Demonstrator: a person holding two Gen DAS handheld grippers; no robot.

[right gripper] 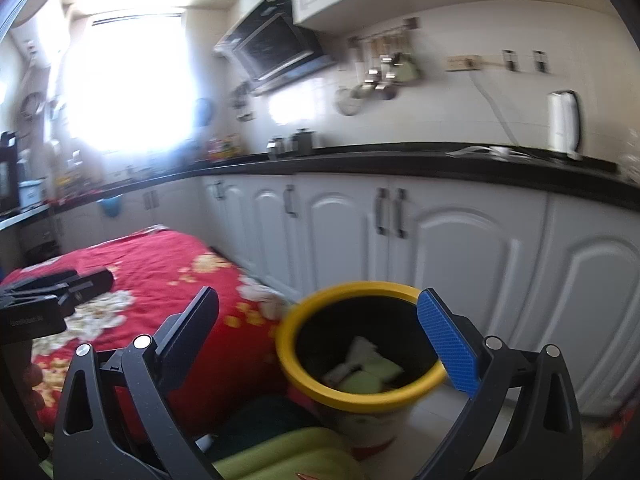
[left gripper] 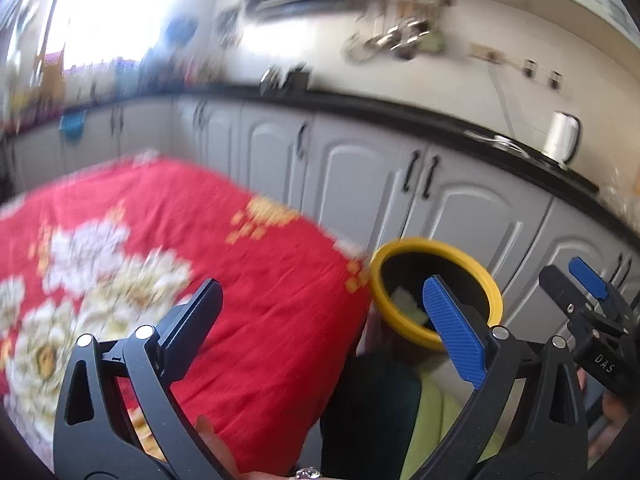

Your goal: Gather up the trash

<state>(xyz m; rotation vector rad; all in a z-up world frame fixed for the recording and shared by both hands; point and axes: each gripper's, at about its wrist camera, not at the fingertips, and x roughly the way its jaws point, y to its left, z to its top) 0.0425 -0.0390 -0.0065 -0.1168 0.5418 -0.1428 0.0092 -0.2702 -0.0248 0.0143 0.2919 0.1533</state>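
A bin with a yellow rim (right gripper: pixel 362 396) stands on the floor beside the table with the red flowered cloth (right gripper: pixel 152 276). White and pale green scraps (right gripper: pixel 366 368) lie inside it. It also shows in the left wrist view (left gripper: pixel 400 328). My right gripper (right gripper: pixel 320 328) is open and empty, held just above and in front of the bin. My left gripper (left gripper: pixel 324 320) is open and empty over the table's near right corner (left gripper: pixel 260 300), left of the bin. The right gripper (left gripper: pixel 580 292) shows at the far right of the left wrist view.
White cabinet doors (right gripper: pixel 460 248) under a black worktop (right gripper: pixel 400 160) run behind the bin. A white kettle (right gripper: pixel 564 124) stands on the worktop. Something pale green (right gripper: pixel 288 456) and something dark green (right gripper: pixel 264 416) lie just below the grippers. The left gripper shows at left (right gripper: pixel 52 292).
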